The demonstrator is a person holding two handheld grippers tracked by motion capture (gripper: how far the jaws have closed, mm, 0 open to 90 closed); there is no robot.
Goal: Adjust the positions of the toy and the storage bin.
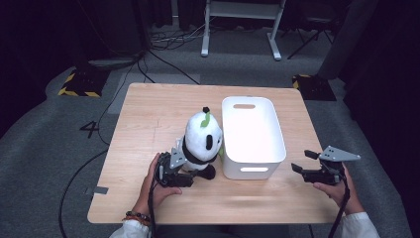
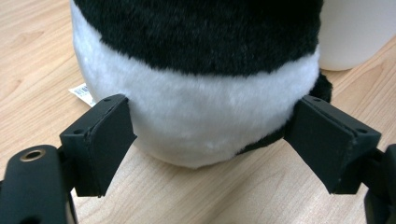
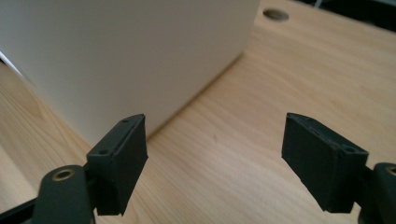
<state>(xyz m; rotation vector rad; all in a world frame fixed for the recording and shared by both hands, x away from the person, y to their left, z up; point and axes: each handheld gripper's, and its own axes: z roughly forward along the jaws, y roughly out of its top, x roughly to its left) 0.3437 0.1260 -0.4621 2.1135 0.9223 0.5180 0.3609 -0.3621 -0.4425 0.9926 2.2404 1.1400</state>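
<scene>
A plush panda stands upright on the wooden counter, a little toward the near edge and just left of a white plastic bin, which it nearly touches. The panda has a white head with black ears, a black band across its body and a small green leaf on its head. The left gripper is clamped on the toy's lower body from the near side; in the left gripper view its two black pads press into the white fur on either side of the rounded belly, and a small printed label lies on the wood beside the toy. The person's left hand holds that gripper close to the near edge. The right gripper hovers off the near right corner of the bin, its jaws standing well apart with nothing between them; in the right gripper view they face the bin's white side wall and bare wood.
</scene>
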